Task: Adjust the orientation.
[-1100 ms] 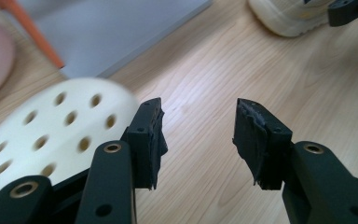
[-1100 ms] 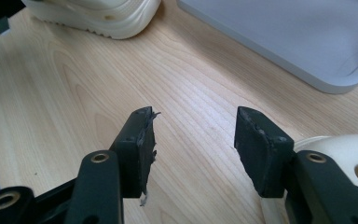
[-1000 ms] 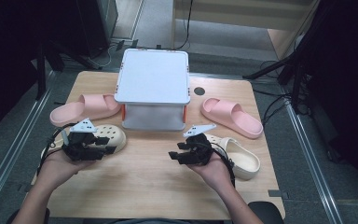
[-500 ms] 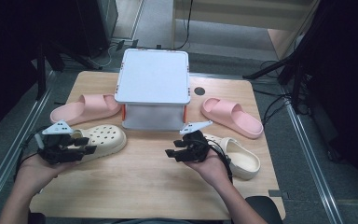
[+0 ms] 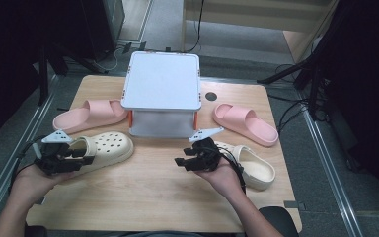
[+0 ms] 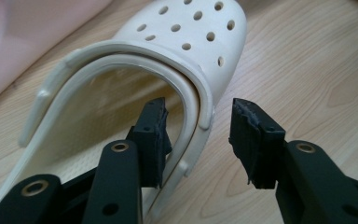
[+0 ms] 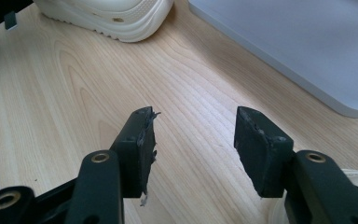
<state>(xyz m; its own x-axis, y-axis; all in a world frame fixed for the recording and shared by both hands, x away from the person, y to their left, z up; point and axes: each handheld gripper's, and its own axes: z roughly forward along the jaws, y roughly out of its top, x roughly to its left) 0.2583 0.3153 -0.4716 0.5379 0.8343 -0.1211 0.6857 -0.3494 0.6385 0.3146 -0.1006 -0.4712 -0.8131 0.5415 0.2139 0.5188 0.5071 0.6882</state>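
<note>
**A:** Where's your left gripper (image 5: 81,160) right now?

**B:** I've got it at the heel end of the cream clog (image 5: 101,149) on the left of the tabletop (image 5: 148,192). In the left gripper view the clog's side wall (image 6: 193,109) stands between my jaws: one jaw is inside the shoe opening, the other outside over the wood. The jaws have just been closing in, but I see a gap between the outer pad and the rim, so I'm not clamped on it.

**A:** And the clog itself?

**B:** Flat on its sole, toe pointing toward the middle, just in front of the pink slide (image 5: 90,114) and near the white box (image 5: 162,94).

**A:** The right side?

**B:** My right gripper (image 5: 182,162) hovers over bare wood, jaws spread wide with nothing between them. The second cream clog (image 5: 250,167) lies just beside my right hand (image 5: 222,173), with another pink slide (image 5: 245,123) beyond it. In the right gripper view I see the box's edge (image 7: 317,70) ahead.
</note>
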